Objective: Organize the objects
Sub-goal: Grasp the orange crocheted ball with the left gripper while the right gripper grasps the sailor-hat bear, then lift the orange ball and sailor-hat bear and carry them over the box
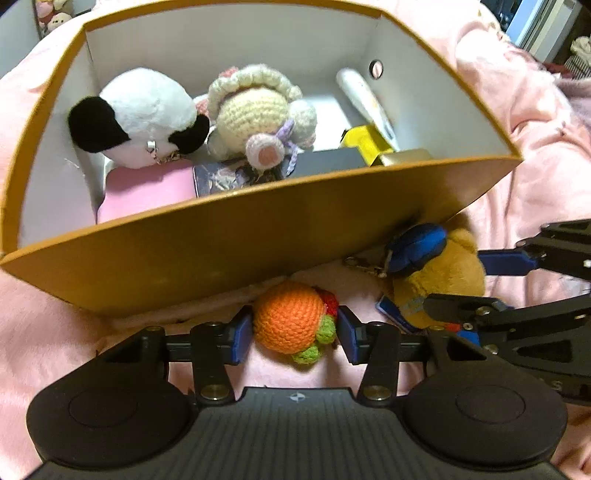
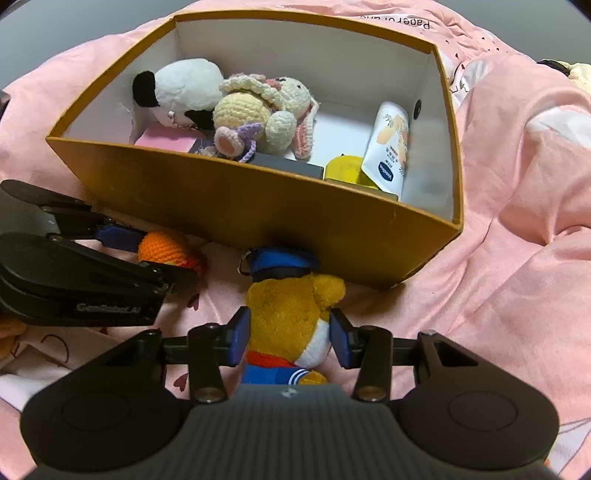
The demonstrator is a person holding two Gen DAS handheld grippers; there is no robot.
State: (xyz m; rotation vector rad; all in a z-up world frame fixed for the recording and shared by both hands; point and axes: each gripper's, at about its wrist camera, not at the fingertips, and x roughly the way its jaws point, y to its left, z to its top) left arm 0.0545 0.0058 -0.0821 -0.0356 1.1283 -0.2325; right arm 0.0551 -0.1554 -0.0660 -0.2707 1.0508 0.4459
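Evidently both toys lie on the pink bedsheet (image 2: 517, 229) just below the orange cardboard box (image 1: 258, 236), ready for lifting in. Low in the frame, the left tool (image 1: 293, 332) brackets the orange crocheted ball (image 1: 288, 317), pads touching or nearly so. The right tool (image 2: 288, 339) clasps the brown plush bear in a blue cap (image 2: 291, 306).

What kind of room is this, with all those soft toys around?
Most likely a bedroom, worked on a bed: the orange box sits on rumpled pink bedding, with plush toys inside it and beside it, such as the sailor bear, and more plush toys in the background.
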